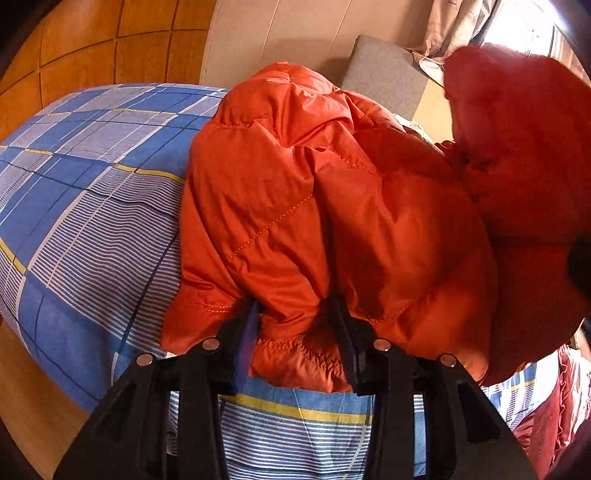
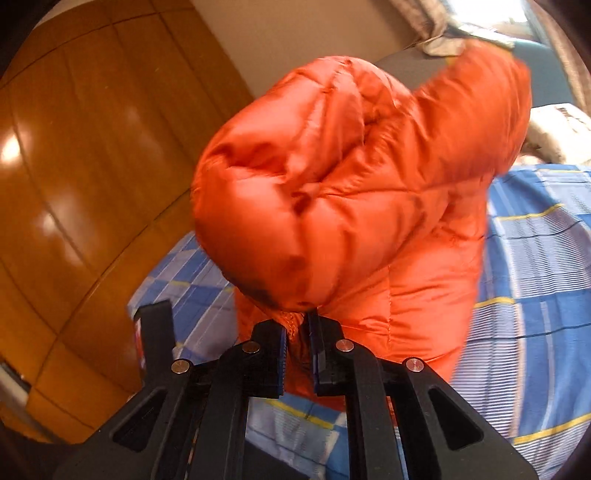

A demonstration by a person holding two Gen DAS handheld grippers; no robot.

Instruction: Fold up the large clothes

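Note:
An orange quilted puffer jacket (image 1: 295,206) lies bunched on a bed with a blue plaid sheet (image 1: 92,192). My left gripper (image 1: 295,310) has a thick hem of the jacket between its two black fingers and holds it above the sheet. In the right wrist view my right gripper (image 2: 298,325) is shut on a fold of the same jacket (image 2: 332,192), which hangs lifted and puffed in front of the camera, blurred. The part held by the right gripper shows as a red blurred mass (image 1: 524,147) at the right of the left wrist view.
A wooden panelled wardrobe (image 2: 74,166) stands to the left of the bed. A grey cushion (image 1: 384,74) and curtains (image 1: 458,33) are at the back. Dark red ruffled fabric (image 1: 554,413) lies at the bed's right edge. The plaid sheet (image 2: 535,295) spreads right.

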